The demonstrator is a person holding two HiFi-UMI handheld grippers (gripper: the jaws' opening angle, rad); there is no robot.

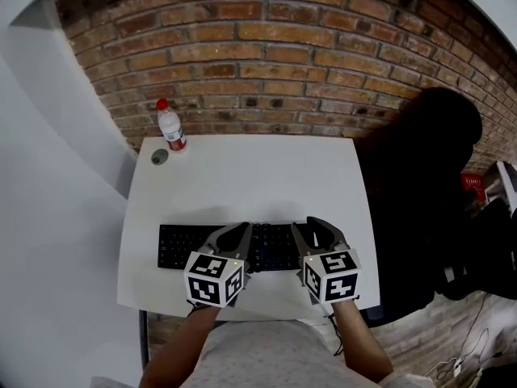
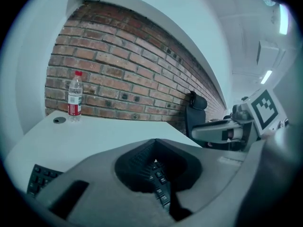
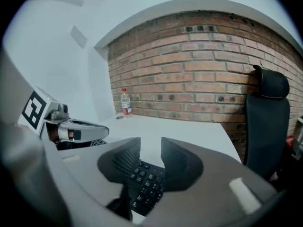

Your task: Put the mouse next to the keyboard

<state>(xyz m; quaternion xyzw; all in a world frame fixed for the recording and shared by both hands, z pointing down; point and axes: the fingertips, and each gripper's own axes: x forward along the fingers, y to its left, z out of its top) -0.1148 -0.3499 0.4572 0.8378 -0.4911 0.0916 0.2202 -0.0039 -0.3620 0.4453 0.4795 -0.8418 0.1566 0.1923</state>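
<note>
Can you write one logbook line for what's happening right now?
left gripper: shut, empty | right gripper: open, empty, over keyboard | mouse: not seen | bottle: upright, far table corner

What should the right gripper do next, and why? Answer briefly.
Probably lift the right gripper back from the keyboard and look around for the mouse. Its jaws stand apart and empty above the keys, and no mouse shows on the table, only the keyboard and a bottle.
</note>
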